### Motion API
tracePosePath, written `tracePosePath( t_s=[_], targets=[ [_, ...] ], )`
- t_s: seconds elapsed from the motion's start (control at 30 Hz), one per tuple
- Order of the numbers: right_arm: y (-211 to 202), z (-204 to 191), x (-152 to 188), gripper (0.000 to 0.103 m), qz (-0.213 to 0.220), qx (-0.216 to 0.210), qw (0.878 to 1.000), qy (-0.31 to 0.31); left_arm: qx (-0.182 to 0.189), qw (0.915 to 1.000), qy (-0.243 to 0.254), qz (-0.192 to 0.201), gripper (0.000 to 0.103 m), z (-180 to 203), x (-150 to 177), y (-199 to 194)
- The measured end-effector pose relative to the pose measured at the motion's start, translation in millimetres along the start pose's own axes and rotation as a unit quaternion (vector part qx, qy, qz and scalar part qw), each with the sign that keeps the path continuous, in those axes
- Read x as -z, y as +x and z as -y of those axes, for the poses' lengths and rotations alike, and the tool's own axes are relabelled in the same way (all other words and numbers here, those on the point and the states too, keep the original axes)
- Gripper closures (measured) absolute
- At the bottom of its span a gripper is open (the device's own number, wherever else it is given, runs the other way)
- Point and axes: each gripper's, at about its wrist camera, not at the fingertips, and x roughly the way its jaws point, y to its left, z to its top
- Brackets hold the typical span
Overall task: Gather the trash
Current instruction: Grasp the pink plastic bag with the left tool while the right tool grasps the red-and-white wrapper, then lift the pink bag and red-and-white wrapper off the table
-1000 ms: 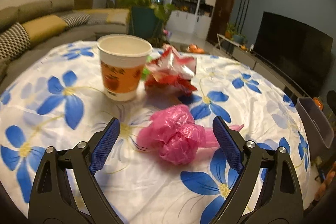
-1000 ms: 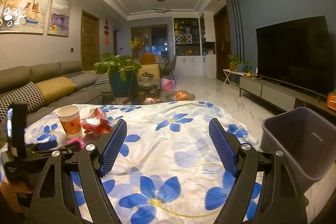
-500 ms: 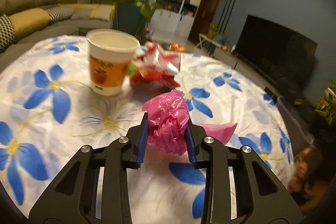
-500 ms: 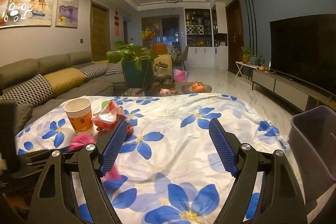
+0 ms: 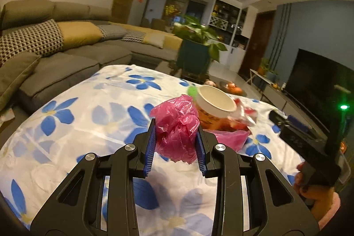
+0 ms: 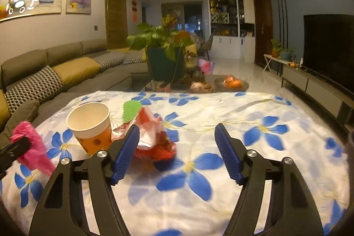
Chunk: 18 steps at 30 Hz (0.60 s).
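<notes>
A crumpled pink plastic bag (image 5: 177,136), judged light, soft and easily squashed, is pinched around its bunched middle by the left gripper (image 5: 176,148), raised just above the flowered tablecloth (image 5: 73,125). Beyond it stand a paper cup (image 6: 90,125) and a red wrapper (image 6: 152,136). The right gripper (image 6: 177,152), its jaws just narrowed yet empty, is aimed near the wrapper.
</notes>
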Motion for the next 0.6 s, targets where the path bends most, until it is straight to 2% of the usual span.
tracePosePath(
  t_s=[0.17, 0.27, 0.33, 0.43, 0.6],
  targets=[
    [34, -7, -5, 0.046, -0.036, -0.016, 0.999, 0.016, -0.015, 0.9998, 0.003, 0.011, 0.072, -8, -7, 1],
    [46, -10, -4, 0.063, -0.057, -0.028, 0.998, 0.020, -0.021, 0.9997, 0.005, 0.013, 0.072, -10, -10, 3],
    [53, -12, -2, 0.086, -0.073, -0.038, 0.996, 0.020, -0.020, 0.9997, 0.003, 0.013, 0.072, -11, -10, 3],
    [50, -12, 0, 0.095, -0.072, -0.047, 0.996, 0.020, -0.018, 0.9998, 0.000, 0.009, 0.072, -14, -7, 3],
    [23, -2, -3, 0.098, -0.041, -0.038, 0.998, 0.030, -0.018, 0.9998, 0.002, 0.010, 0.072, -12, -6, -3]
  ],
)
